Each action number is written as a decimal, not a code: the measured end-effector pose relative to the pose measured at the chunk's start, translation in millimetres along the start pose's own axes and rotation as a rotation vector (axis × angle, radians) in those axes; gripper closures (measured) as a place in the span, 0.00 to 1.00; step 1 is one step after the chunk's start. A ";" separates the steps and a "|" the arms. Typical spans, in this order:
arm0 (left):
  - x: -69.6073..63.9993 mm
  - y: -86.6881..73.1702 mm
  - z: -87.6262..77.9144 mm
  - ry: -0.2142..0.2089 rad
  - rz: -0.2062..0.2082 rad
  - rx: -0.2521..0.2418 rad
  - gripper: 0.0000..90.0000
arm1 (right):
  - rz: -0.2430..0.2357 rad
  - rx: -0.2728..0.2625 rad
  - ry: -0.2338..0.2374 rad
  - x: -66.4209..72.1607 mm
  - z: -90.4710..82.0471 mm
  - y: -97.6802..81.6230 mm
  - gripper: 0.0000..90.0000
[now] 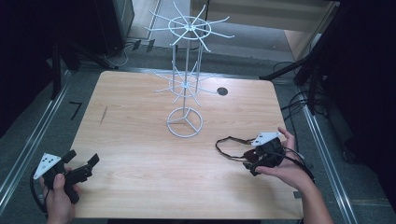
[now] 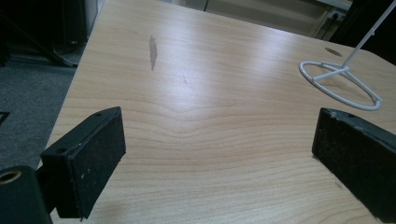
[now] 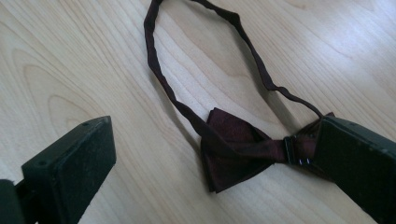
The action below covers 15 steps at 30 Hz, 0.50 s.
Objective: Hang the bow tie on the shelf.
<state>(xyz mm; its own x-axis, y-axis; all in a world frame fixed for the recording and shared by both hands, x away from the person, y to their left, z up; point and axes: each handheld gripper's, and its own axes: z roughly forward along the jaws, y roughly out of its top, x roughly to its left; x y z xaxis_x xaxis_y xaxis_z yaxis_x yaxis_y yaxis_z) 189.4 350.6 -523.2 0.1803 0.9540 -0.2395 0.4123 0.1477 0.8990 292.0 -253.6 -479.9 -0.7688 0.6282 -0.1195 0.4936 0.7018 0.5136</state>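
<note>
Dark red bow tie (image 3: 238, 154) lies flat on the wooden table (image 1: 140, 140), near the right edge and on the near side of the white wire rack (image 1: 185, 79); its thin neck strap (image 3: 187, 60) loops out toward the left and the rack's ring base (image 1: 185, 122). Right gripper (image 1: 254, 163) sits low over the bow, jaws spread wide and gripping nothing; in the right gripper view the bow's knot and one wing lie between the jaws, and the other wing is tucked behind the right-hand jaw, close against it though contact is hard to judge. Left gripper (image 1: 84, 163) waits at the near left corner, also wide open and empty, pointing across bare wood toward the rack. The step in hand looks like picking up the tie, probably to hang it on one of the rack's arms. To do it well: centre the open jaws on the knot or on the strap just beside it rather than on a loose wing, which would likely slip or crumple. Come down until the pads nearly brush the wood, then close firmly. Lift straight up and slowly so the strap trails free and does not snag the ring base. The left gripper could take the loop and spread it for hanging.
</note>
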 end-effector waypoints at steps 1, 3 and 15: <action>-0.1 0.0 0.0 -0.002 0.002 -0.001 0.04 | -0.013 0.010 0.003 -0.6 2.1 2.1 0.00; 0.0 0.0 -0.2 -0.002 0.005 0.001 0.04 | -0.033 0.031 0.014 -0.8 6.6 7.4 0.00; -0.3 0.0 0.0 0.000 0.006 0.000 0.04 | -0.106 0.118 0.031 -2.7 29.8 34.0 0.00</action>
<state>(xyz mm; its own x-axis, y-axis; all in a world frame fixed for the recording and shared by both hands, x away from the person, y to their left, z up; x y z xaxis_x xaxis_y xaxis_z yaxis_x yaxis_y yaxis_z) 189.3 350.3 -523.2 0.1830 0.9547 -0.2345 0.4117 0.1422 0.9002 323.0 -221.4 -487.5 -0.8303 0.5392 -0.1410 0.4518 0.7993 0.3963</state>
